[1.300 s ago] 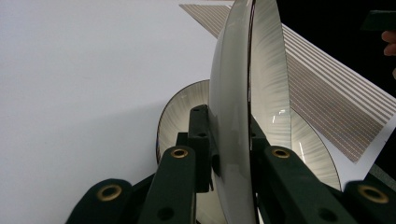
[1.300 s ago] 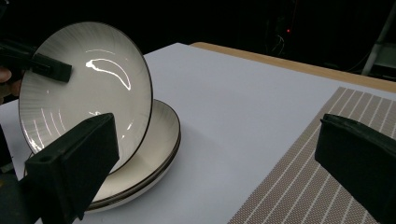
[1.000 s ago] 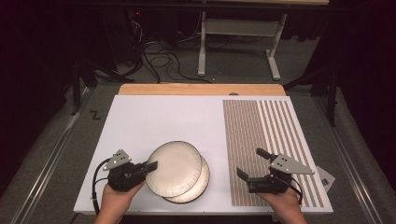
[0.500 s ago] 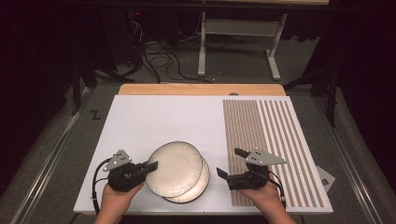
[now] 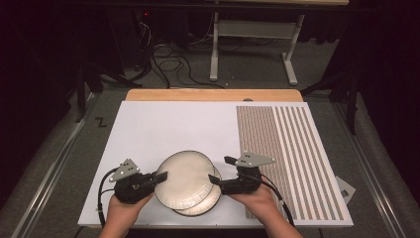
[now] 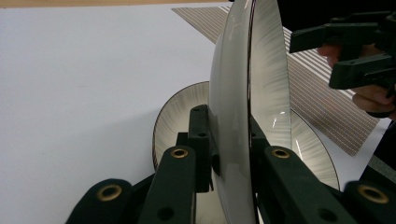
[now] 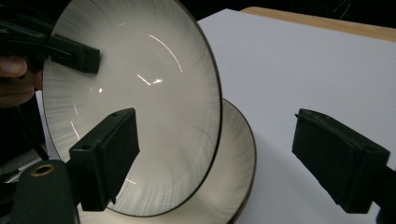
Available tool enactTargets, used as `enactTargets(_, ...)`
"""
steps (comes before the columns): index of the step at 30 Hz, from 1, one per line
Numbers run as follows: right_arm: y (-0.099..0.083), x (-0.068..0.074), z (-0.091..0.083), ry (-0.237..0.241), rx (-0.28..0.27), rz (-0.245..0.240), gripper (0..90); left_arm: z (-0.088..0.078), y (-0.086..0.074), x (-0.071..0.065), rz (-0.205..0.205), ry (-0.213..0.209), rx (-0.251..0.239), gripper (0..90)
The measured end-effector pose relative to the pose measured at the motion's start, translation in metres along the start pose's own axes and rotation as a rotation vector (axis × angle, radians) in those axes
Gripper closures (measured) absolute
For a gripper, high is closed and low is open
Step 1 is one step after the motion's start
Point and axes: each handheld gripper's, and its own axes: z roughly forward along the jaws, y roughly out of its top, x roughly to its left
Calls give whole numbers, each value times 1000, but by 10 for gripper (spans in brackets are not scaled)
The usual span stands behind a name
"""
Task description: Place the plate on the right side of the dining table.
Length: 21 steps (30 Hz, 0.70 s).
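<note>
Two cream plates with dark rims are on the white board point(image 5: 163, 129). The lower plate point(image 5: 212, 199) point(image 7: 236, 163) point(image 6: 175, 116) lies flat. The upper plate point(image 5: 184, 179) point(image 6: 236, 93) point(image 7: 140, 88) is tilted up off it, and my left gripper point(image 5: 161, 177) point(image 6: 229, 140) is shut on its left rim. My right gripper point(image 5: 221, 173) point(image 7: 224, 158) is at the plates' right side. Its jaws have just been closing but stand wide, with the upper plate's right rim between them and no pad pressing on it. The right gripper point(image 6: 345, 51) also appears in the left gripper view.
The board's right part carries brown stripes point(image 5: 292, 158), under the right hand. A wooden strip point(image 5: 213, 94) runs along the far edge. A small grey plate point(image 5: 345, 189) lies off the board's right edge. Cables and a stand's legs point(image 5: 252, 49) are on the floor beyond.
The right gripper has slid left across the stripes to the plates' right rim, its jaws a little narrower. The left gripper and the tilted plate have kept still.
</note>
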Motion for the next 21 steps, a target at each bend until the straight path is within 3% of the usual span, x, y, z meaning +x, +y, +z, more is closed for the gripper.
enactTargets(9,-6,4,33,43,60,10,167,-1,0,0,6,-5,2,806)
enactTargets(15,-15,9,45,82,74,9,288,-1,0,1,3,-7,2,806)
enactTargets(21,-17,7,49,94,73,51,388,-2,-1,1,3,-7,-2,806)
